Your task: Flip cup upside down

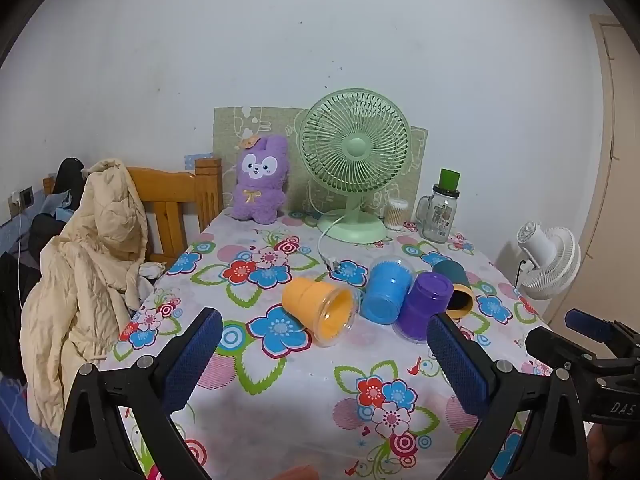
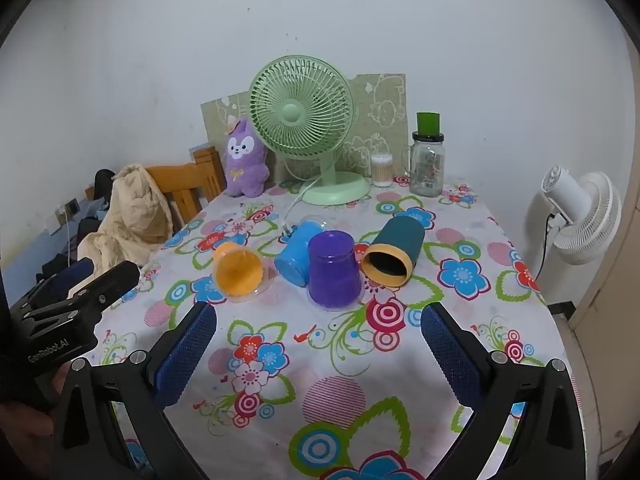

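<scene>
Several cups sit mid-table on the floral cloth. An orange cup (image 1: 320, 309) (image 2: 237, 272) lies on its side, mouth toward me. A blue cup (image 1: 385, 291) (image 2: 297, 253) lies tilted beside it. A purple cup (image 1: 425, 306) (image 2: 334, 271) stands upside down. A teal cup with a yellow rim (image 1: 455, 289) (image 2: 393, 253) lies on its side. My left gripper (image 1: 324, 354) is open and empty, short of the cups. My right gripper (image 2: 318, 346) is open and empty, just before the purple cup. Each gripper shows at the edge of the other's view.
At the back stand a green desk fan (image 1: 354, 160) (image 2: 306, 120) with its white cable, a purple plush toy (image 1: 261, 180), a cotton-swab jar (image 2: 382, 170) and a glass mug jar (image 2: 427, 164). A chair with a beige coat (image 1: 92, 264) stands left. A white fan (image 2: 580, 216) stands right.
</scene>
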Motion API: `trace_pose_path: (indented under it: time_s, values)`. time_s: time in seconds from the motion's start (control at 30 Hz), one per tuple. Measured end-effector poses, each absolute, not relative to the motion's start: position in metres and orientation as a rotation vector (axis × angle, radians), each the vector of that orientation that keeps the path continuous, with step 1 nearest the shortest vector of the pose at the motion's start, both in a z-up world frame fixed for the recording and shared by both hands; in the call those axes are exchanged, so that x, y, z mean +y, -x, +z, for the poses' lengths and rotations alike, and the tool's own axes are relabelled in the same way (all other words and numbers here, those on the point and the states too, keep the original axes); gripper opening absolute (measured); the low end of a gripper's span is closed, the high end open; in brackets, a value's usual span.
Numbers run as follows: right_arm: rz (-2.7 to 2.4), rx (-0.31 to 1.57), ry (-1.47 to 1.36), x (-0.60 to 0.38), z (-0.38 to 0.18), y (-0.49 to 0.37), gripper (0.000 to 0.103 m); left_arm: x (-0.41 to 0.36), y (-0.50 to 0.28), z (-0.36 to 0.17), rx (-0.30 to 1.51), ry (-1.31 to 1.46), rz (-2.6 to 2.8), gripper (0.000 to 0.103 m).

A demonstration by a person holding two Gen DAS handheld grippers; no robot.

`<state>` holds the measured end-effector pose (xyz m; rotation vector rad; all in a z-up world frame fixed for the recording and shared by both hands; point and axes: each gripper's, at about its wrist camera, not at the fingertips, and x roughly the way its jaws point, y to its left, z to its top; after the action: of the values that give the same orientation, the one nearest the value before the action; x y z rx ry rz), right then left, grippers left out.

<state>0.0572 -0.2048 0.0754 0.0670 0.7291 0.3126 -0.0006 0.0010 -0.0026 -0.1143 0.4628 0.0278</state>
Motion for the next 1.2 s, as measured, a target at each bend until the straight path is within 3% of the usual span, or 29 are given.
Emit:
trace_pose_path:
  time_s: [0.7,1.2]
  values:
    - [0.318,0.751,-0.059,-0.201,0.073,-0.059,0.103,0.002,-0.002,-0.005,0.488,0.120,0.028,0.103]
    - [0.240,0.915,-0.143,-0.209,0.039,-0.112,0.103,0.002,-0.042,-0.037,0.623,0.094,-0.001,0.103]
